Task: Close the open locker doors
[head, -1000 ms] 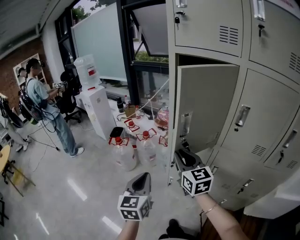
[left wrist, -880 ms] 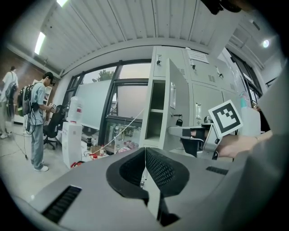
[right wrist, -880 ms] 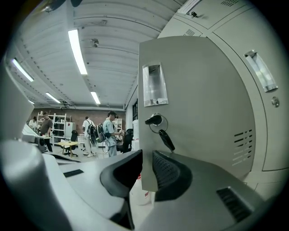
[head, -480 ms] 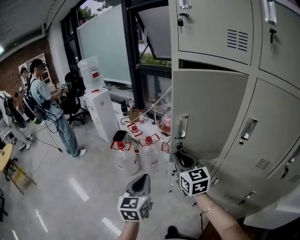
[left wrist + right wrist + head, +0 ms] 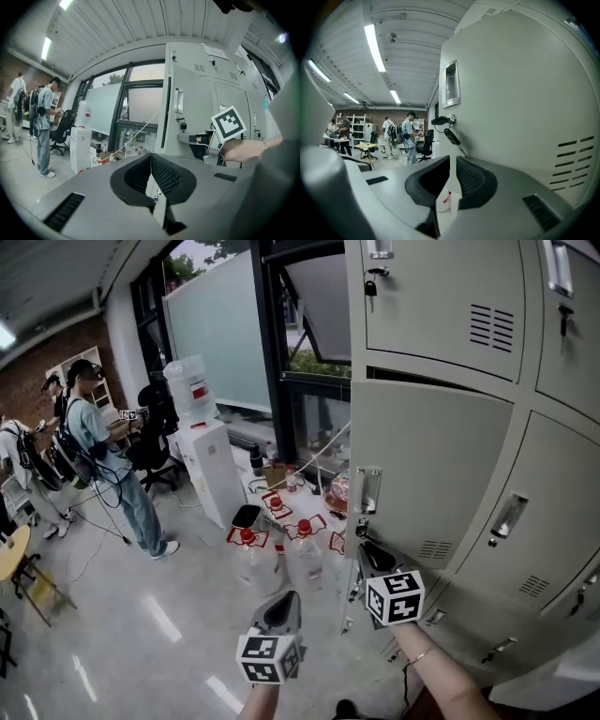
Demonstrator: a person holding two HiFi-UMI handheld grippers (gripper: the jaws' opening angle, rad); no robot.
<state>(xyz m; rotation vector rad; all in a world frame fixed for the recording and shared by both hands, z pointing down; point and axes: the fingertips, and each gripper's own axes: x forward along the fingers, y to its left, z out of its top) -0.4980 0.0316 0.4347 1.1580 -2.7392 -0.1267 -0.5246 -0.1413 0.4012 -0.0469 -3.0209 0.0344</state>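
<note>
Okay, I'm pushing the locker door, nearly flush but seemingly unlatched, with my right gripper just below its handle, jaws just closing to an empty slit, left gripper hanging pinched shut, empty, beside it.

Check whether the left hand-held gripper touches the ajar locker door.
Apart. The head view shows floor between the left hand-held gripper and the locker door; the left gripper view shows that door well ahead of its jaws.

Left gripper closed; right gripper jaws just closing, slightly apart, empty.
</note>
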